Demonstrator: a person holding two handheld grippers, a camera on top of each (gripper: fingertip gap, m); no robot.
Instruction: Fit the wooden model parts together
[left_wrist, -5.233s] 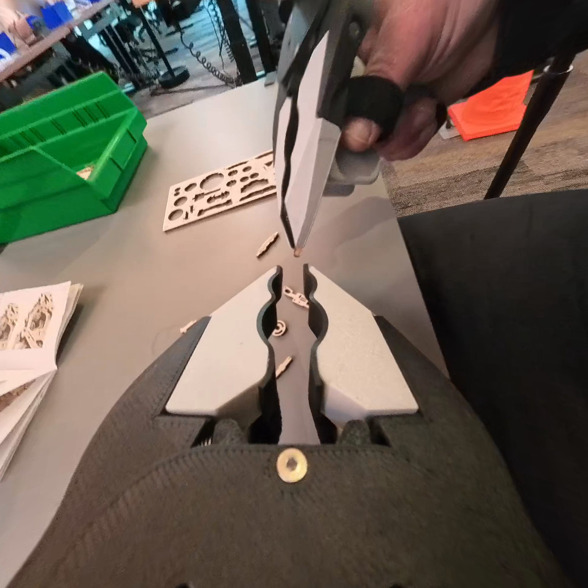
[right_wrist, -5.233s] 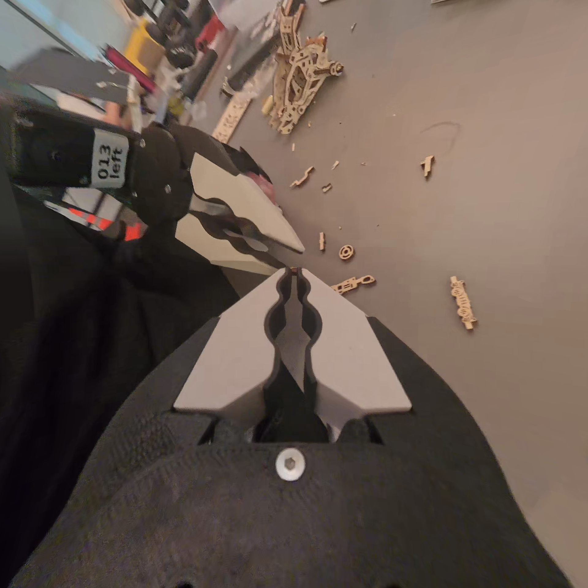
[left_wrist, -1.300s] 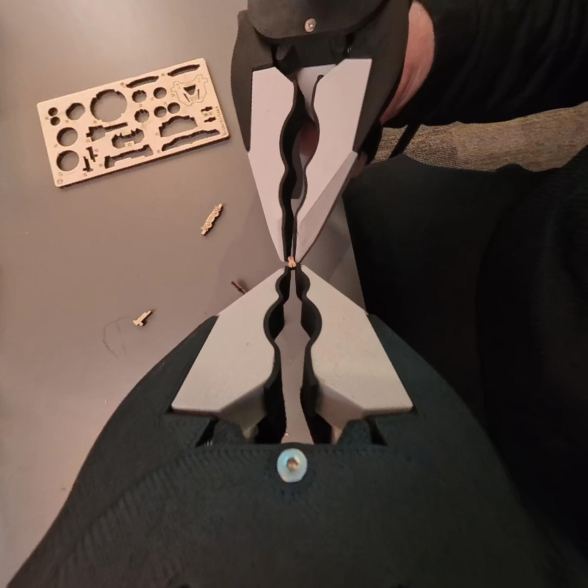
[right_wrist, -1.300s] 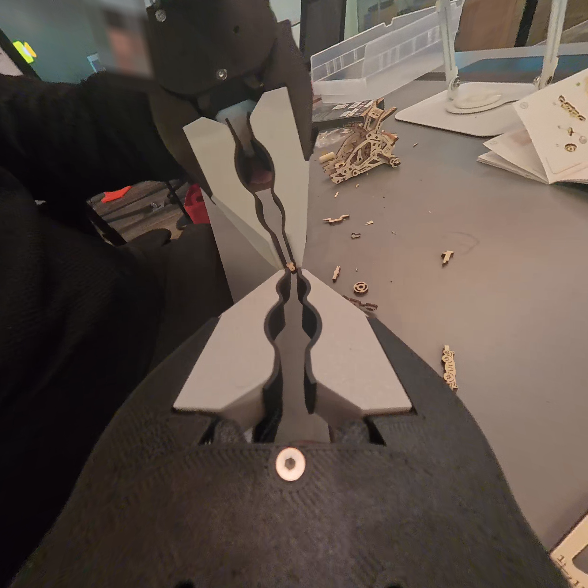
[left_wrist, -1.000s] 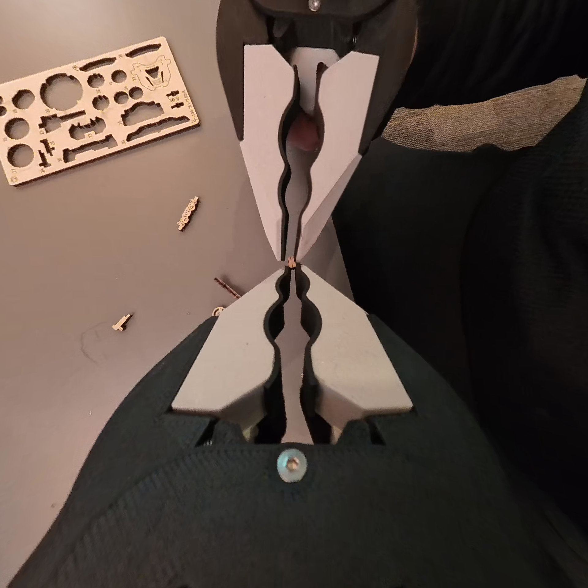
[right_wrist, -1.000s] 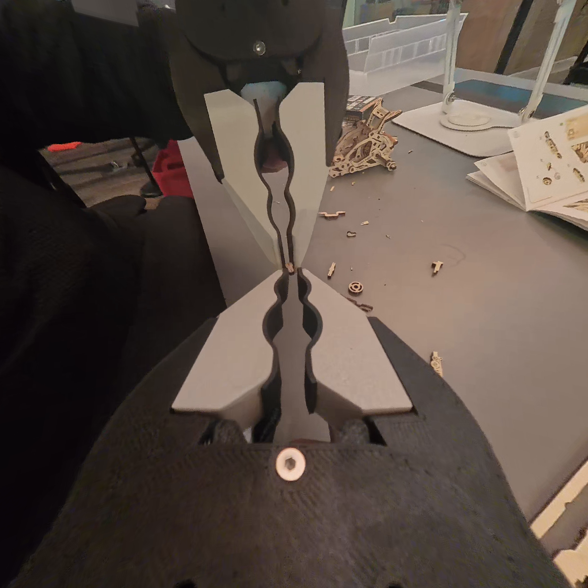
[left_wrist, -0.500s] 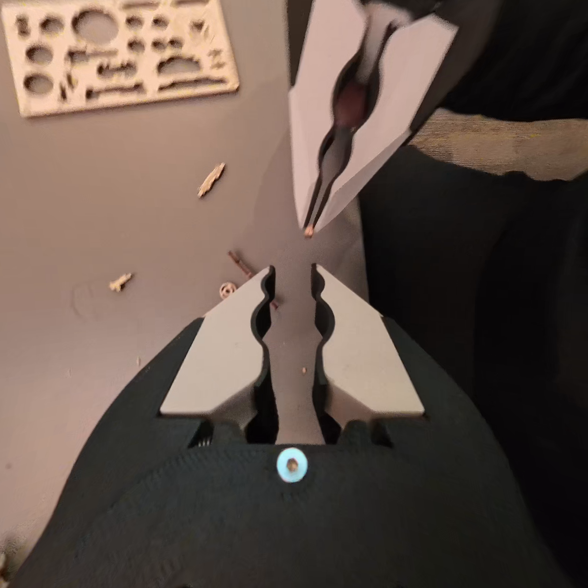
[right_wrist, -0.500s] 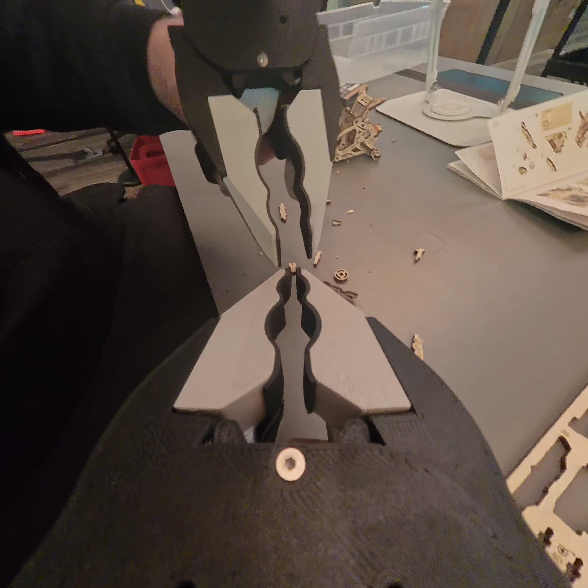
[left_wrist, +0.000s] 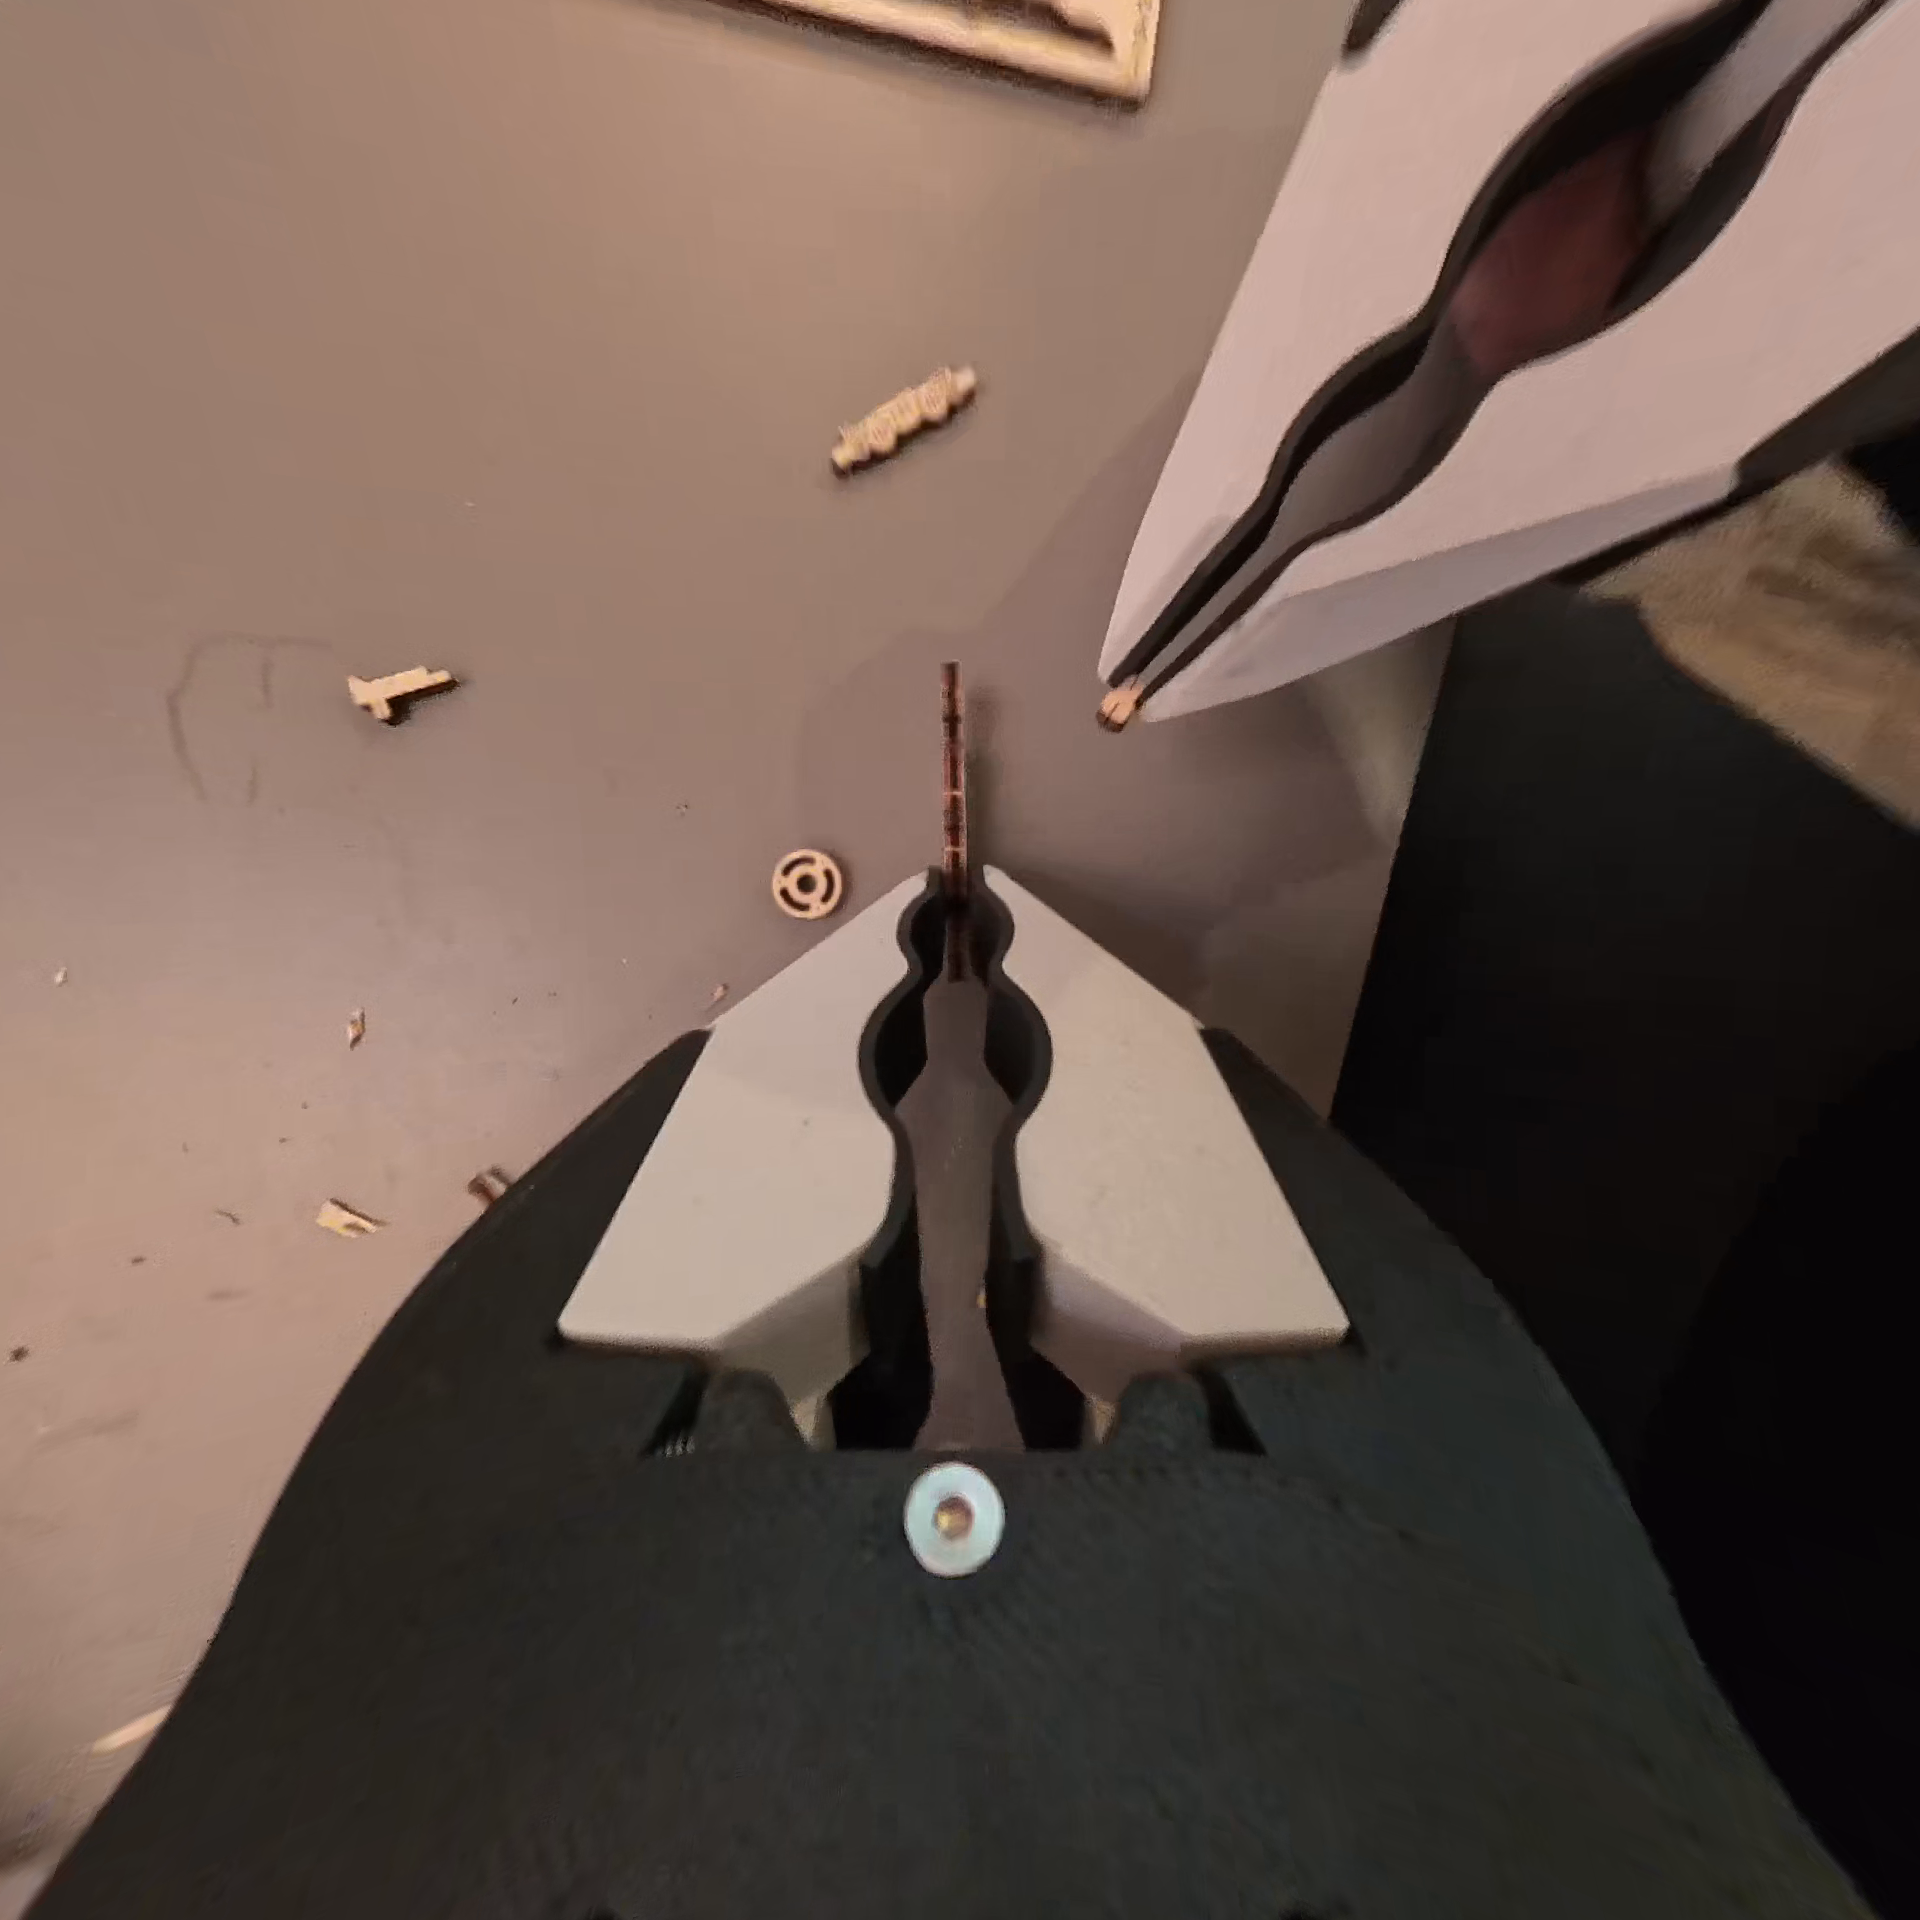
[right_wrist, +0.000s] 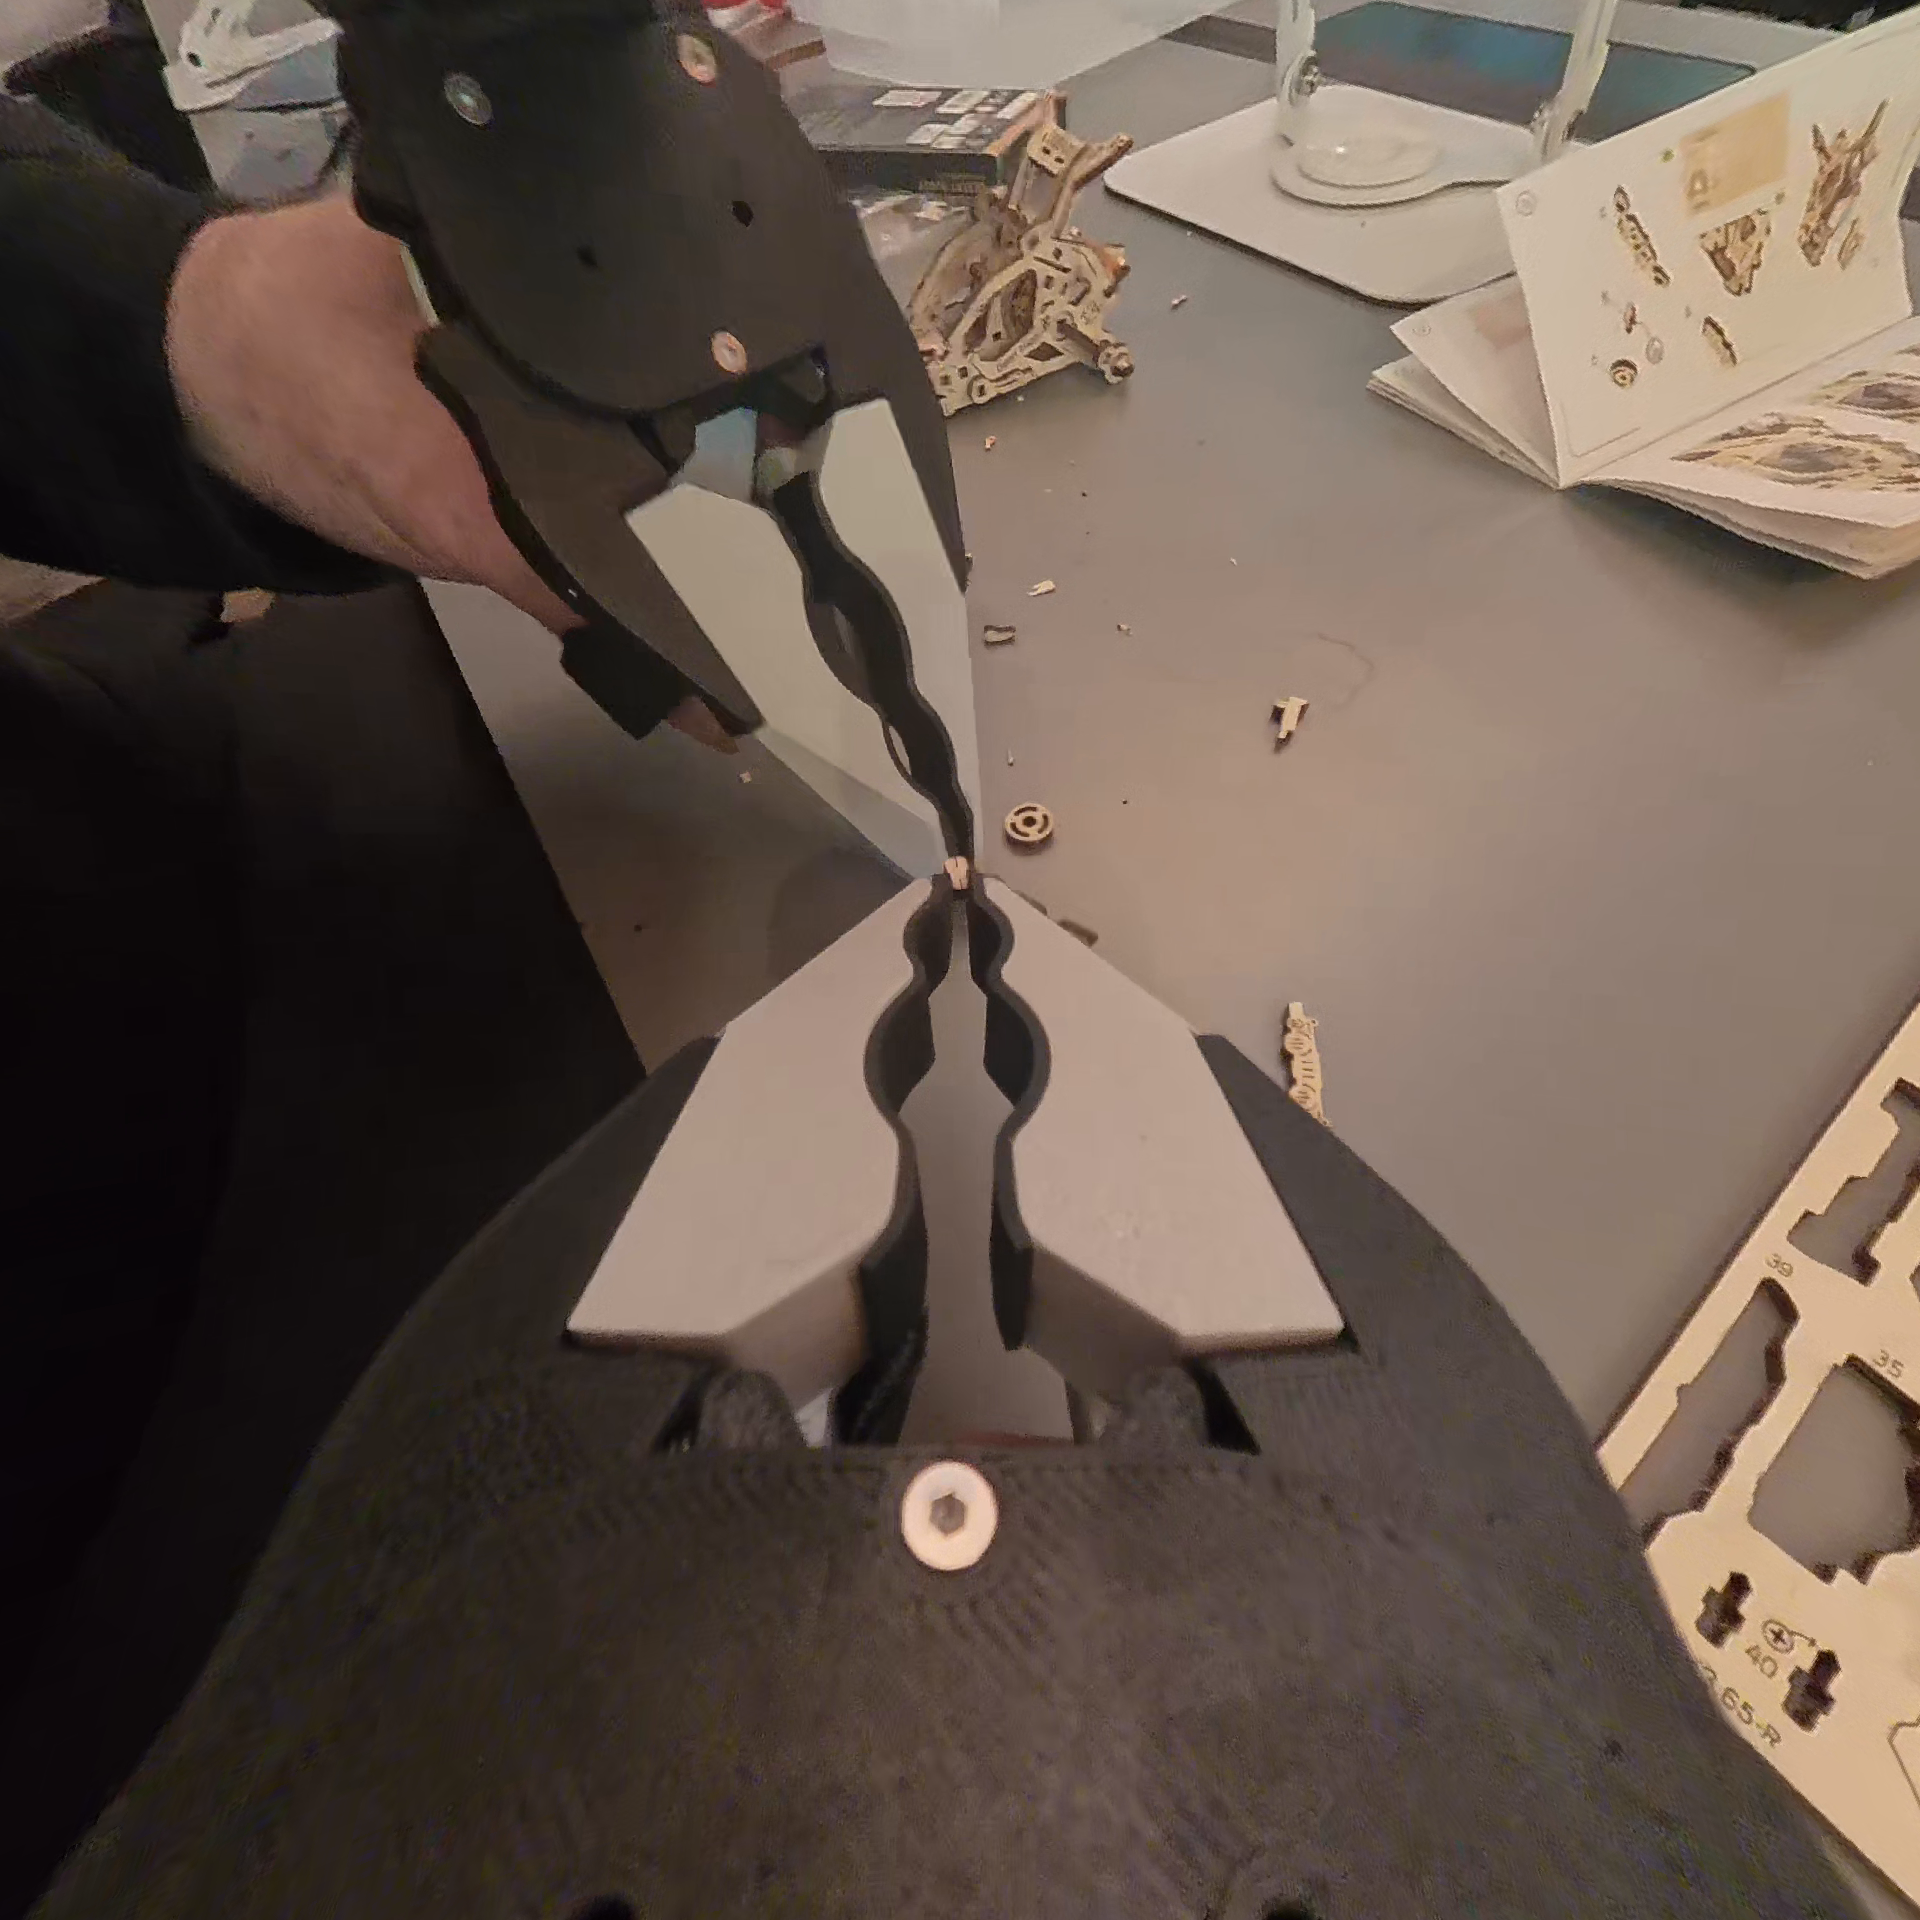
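Having let go and opened a moment ago, the left tongs (left_wrist: 954, 883) now pinch a thin wooden stick (left_wrist: 951, 769) off the worktop (left_wrist: 416, 416), near the right tongs (right_wrist: 958, 885), which stay squeezed on a tiny wooden peg (right_wrist: 958, 876), so joining seems next.

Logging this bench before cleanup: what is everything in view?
Table: one, grey, under everything.
Punched sheet: one, pale wood, right edge.
Half-built model: one, pale wood, far side.
Booklet: one, white, open, far right.
Stand base: one, white, far side.
Ring, toothed bar, T-piece: one each, pale, loose on table.
Thin strip: one, dark, seen edge-on, in left hand-held gripper.
Tiny peg: one, pale, in right hand-held gripper.
Hand: one, holding left hand-held gripper.
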